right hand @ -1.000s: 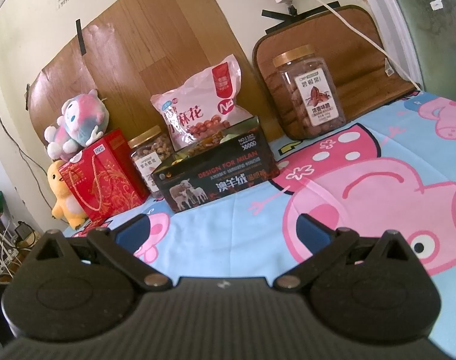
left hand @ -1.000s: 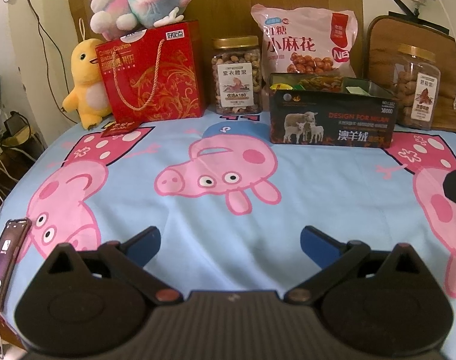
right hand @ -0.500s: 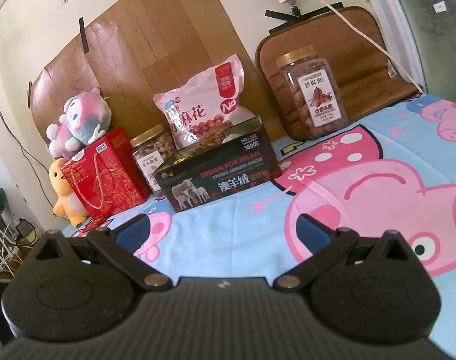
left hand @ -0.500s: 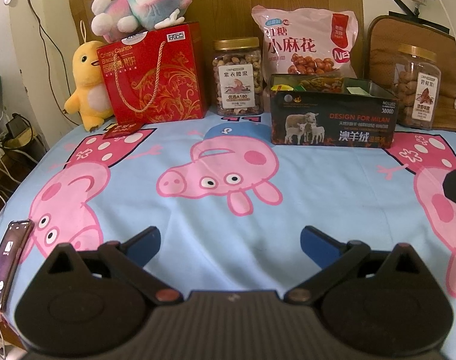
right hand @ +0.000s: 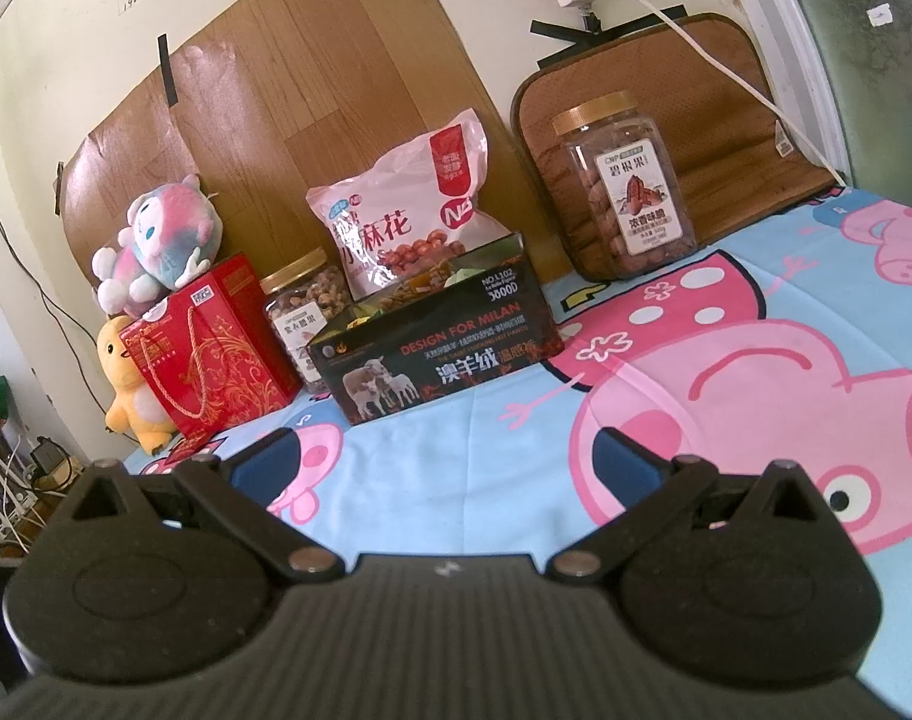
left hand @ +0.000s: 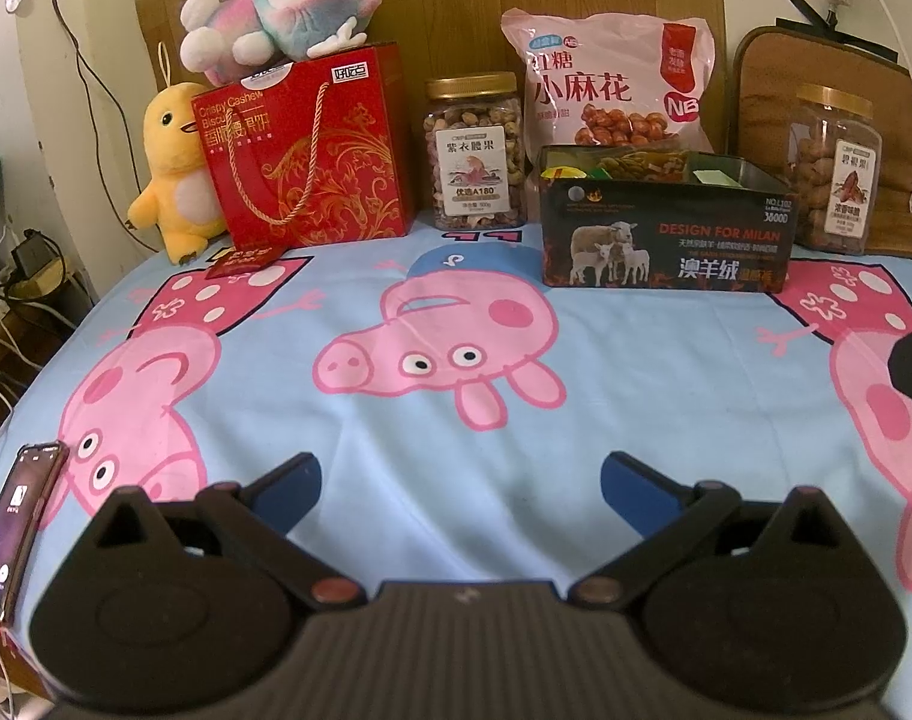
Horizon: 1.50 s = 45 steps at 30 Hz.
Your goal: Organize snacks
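black ribbed gripper [left hand: 461, 483] bodies, blue fingertips [left hand: 627, 476] (round pivots)

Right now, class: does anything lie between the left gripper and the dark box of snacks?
Nothing visible does. The left gripper is open and empty over bare bedsheet, and only the sheet lies between it and the box. The jar and bag stand left of that path.

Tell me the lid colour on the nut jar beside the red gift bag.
Gold lid on the nut jar; clearest in the left wrist view.
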### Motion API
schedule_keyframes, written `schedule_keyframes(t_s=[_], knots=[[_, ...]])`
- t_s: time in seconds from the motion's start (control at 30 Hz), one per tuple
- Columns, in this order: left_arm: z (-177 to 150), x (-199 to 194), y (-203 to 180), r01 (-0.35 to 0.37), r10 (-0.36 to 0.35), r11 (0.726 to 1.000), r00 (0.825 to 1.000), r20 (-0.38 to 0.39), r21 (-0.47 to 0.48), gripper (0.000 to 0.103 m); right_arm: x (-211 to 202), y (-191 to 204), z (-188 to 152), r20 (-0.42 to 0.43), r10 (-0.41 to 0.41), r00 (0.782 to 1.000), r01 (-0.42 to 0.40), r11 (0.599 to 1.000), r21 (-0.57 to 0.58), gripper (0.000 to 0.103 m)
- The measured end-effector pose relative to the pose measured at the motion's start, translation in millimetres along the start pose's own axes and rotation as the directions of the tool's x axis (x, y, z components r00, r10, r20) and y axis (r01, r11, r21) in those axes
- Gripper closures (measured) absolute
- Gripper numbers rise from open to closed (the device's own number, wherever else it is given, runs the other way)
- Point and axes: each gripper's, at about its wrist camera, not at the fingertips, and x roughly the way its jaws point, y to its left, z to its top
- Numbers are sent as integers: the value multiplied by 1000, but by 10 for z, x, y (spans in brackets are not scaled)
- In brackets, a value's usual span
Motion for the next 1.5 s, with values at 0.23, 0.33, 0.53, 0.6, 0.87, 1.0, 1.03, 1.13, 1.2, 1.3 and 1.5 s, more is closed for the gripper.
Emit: schedule_keyframes(t_s=[0.23,0.33,0.53,0.6,0.87,1.0,1.03,1.13,1.2,1.3,1.5], knots=[[2,14,16,-1,1,1000,1000,0,-1,0,-1,1,-1,1,0,1000,0,1000,-2,0],[1,16,20,-1,1,1000,1000,0,2,0,-1,0,10,2,1,1000,-1,1000,-5,0],[16,52,30,1,-1,1000,1000,-14,11,0,22,12,43,4,-3,1000,3,1000,-16,0],[22,61,44,5,-5,1000,1000,-13,10,0,36,18,49,3,-6,1000,6,1000,-18,0],[73,116,103,9,-9,1000,1000,-3,3,0,104,76,67,3,-14,1000,14,999,-36,0],[103,139,136,10,-10,1000,1000,11,0,0,151,110,90,0,-18,1000,18,999,-48,0],[112,145,144,13,-13,1000,1000,13,0,0,165,119,99,-1,-18,1000,18,999,-51,0],[146,166,168,21,-21,1000,1000,20,-3,0,199,143,129,0,-19,1000,19,998,-56,0],[169,171,183,24,-24,1000,999,31,-5,0,219,158,150,2,-20,1000,20,998,-61,0],[204,172,185,17,-17,1000,999,51,1,0,255,167,180,3,-22,1000,22,998,-65,0],[276,193,194,27,-27,1000,997,71,-4,0,334,194,243,1,-20,1000,20,997,-76,0]])
